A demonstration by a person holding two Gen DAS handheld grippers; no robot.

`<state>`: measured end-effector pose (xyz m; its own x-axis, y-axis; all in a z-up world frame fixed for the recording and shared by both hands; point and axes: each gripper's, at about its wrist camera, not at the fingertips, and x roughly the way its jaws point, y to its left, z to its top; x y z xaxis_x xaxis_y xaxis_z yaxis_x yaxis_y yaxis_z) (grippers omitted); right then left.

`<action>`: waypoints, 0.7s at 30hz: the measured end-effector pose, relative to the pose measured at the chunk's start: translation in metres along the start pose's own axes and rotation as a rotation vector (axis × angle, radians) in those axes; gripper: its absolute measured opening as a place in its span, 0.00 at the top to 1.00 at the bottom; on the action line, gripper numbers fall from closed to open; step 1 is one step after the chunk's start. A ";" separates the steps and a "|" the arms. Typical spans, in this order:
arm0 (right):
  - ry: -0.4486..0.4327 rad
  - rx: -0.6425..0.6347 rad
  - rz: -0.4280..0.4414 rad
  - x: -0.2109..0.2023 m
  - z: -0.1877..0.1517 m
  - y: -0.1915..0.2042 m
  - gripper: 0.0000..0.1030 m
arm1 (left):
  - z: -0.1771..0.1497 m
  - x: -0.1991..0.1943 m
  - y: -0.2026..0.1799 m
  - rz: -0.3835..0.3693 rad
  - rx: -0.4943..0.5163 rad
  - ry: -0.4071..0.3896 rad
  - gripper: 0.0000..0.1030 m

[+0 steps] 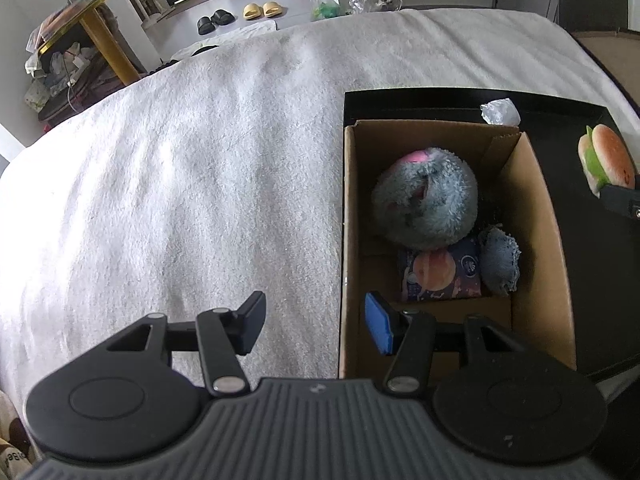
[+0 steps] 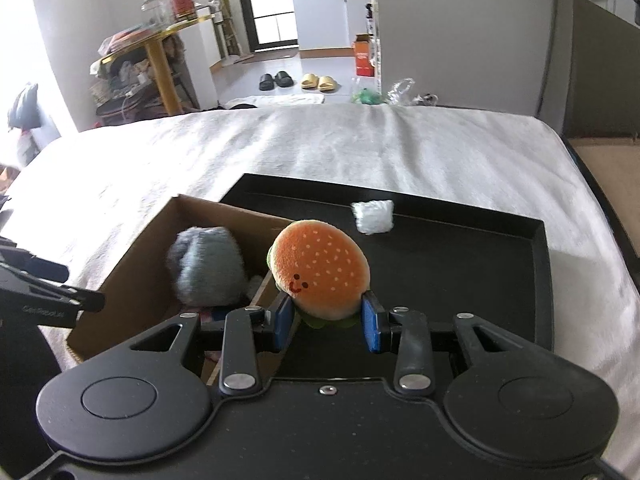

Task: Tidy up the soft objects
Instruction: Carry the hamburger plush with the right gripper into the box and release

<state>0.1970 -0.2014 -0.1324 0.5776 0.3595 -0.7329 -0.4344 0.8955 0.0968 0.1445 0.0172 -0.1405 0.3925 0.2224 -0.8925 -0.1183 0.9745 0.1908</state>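
So the right gripper has its blue pads clamped on the plush burger, squeezing it from both sides near the bottom bun; the burger sits up off the black tray, smiley face toward the camera, right by the near corner of the cardboard box; from the left wrist view it shows at the far right edge, over the tray and outside the box.

Left gripper is empty, fingers spread wide apart; one finger is over the white blanket, the other over the box's near edge.

Inside the box: a fluffy grey plush ball with a pink patch on top; a small printed packet just in front of it, touching I think, kinda hard to tell in the shadow; a grey-blue fuzzy cloth right beside the packet.

There's also a crumpled white wad lying on the tray near its far rim, well apart from the burger.
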 end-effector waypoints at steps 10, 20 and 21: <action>0.002 -0.081 0.033 -0.006 0.010 0.037 0.65 | -0.007 0.002 0.014 -0.075 -0.037 -0.025 0.49; 0.023 -0.144 0.047 -0.001 0.015 0.071 0.65 | -0.015 0.006 0.019 -0.154 -0.043 -0.024 0.58; 0.025 -0.150 0.049 0.000 0.016 0.074 0.65 | -0.015 0.007 0.019 -0.157 -0.045 -0.018 0.59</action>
<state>0.1755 -0.1312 -0.1145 0.5367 0.3932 -0.7466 -0.5610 0.8272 0.0323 0.1315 0.0374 -0.1495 0.4254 0.0682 -0.9024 -0.0951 0.9950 0.0304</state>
